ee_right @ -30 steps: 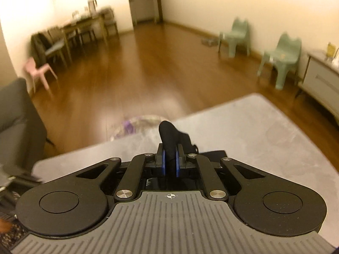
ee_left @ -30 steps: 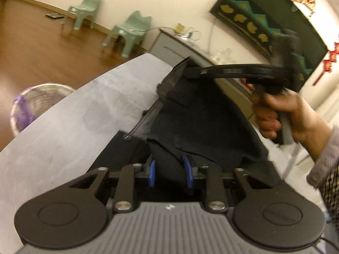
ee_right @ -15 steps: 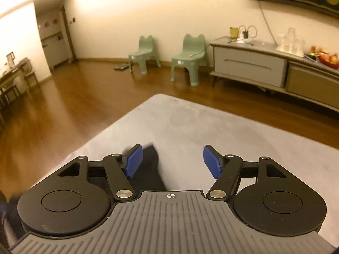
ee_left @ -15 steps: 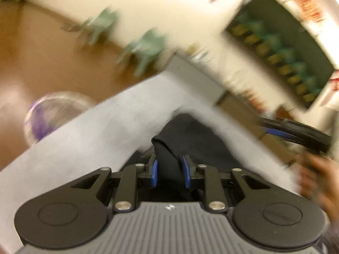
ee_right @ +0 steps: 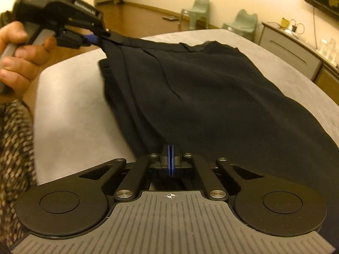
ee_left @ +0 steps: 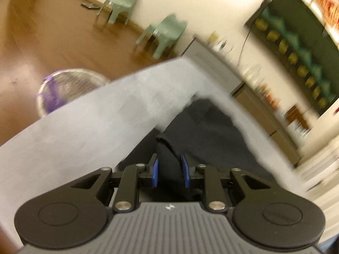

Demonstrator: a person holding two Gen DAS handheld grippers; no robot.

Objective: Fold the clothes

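Garment [ee_right: 201, 89]: dark, lying long across the grey desk [ee_right: 70, 105], its near edge doubled into layers, far end slightly rumpled.

My left hand-held gripper [ee_right: 96, 40] grips 1 corner, lifted off the desk with the cloth drawn taut up to it; in the left wrist view a bunch of fabric sits between the blue pads [ee_left: 154, 170]. My right hand-held gripper [ee_right: 170, 160] has its pads pressed together at the near hem; it looks clamped on cloth, though the pinch itself is hidden.

Step, as I judge it: both corners of 1 edge held, mid-fold.

Next move calls for carrying both corners together, level, cloth taut, so the layers land square.

Beyond: 2 green chairs [ee_right: 241, 22], sideboard [ee_right: 292, 50].
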